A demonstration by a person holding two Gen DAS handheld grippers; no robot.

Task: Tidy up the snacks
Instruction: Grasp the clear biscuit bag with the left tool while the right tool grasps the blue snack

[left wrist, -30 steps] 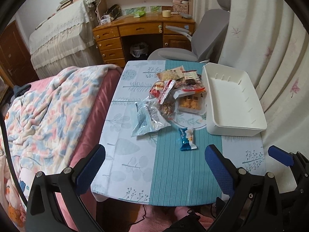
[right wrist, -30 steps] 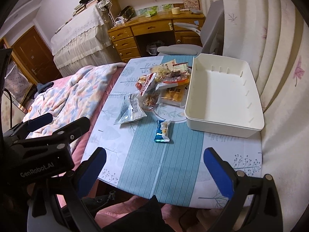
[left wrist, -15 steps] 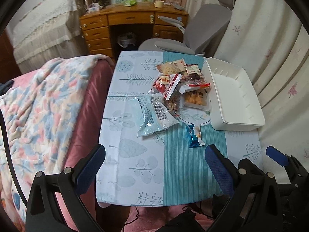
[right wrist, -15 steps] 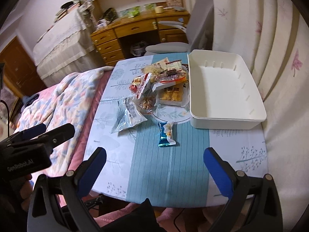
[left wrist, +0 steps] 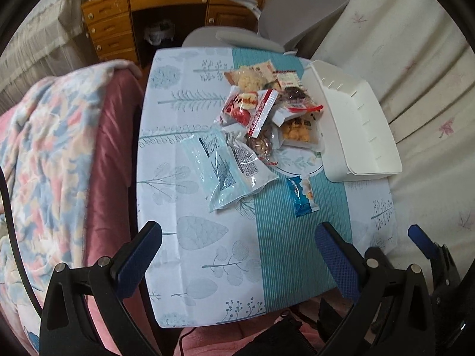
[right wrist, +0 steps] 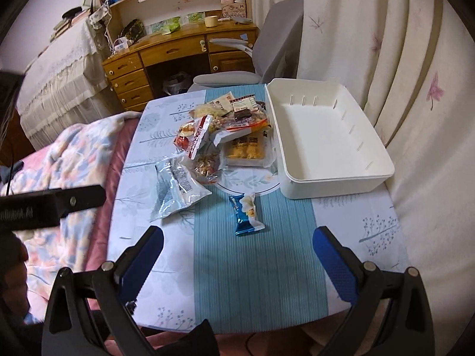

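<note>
The left gripper (left wrist: 237, 255) has its blue-padded fingers spread wide, holding nothing, above the near edge of the table with the leaf-print and teal-striped cloth (left wrist: 190, 237). The right gripper (right wrist: 237, 255) is likewise wide apart and empty over the same near edge. Just beyond the fingers, on the teal stripe, lies a small blue snack packet (right wrist: 245, 214) (left wrist: 302, 196), apart from both grippers. Further in, toward the middle, sits a clear plastic bag with printed labels (left wrist: 230, 172) (right wrist: 178, 185), and past it a loose heap of red, orange and clear snack packets (left wrist: 267, 109) (right wrist: 225, 130) reaching toward the far edge. Along the right edge, touching the heap, stands an empty white rectangular plastic bin (right wrist: 329, 136) (left wrist: 353, 121).
</note>
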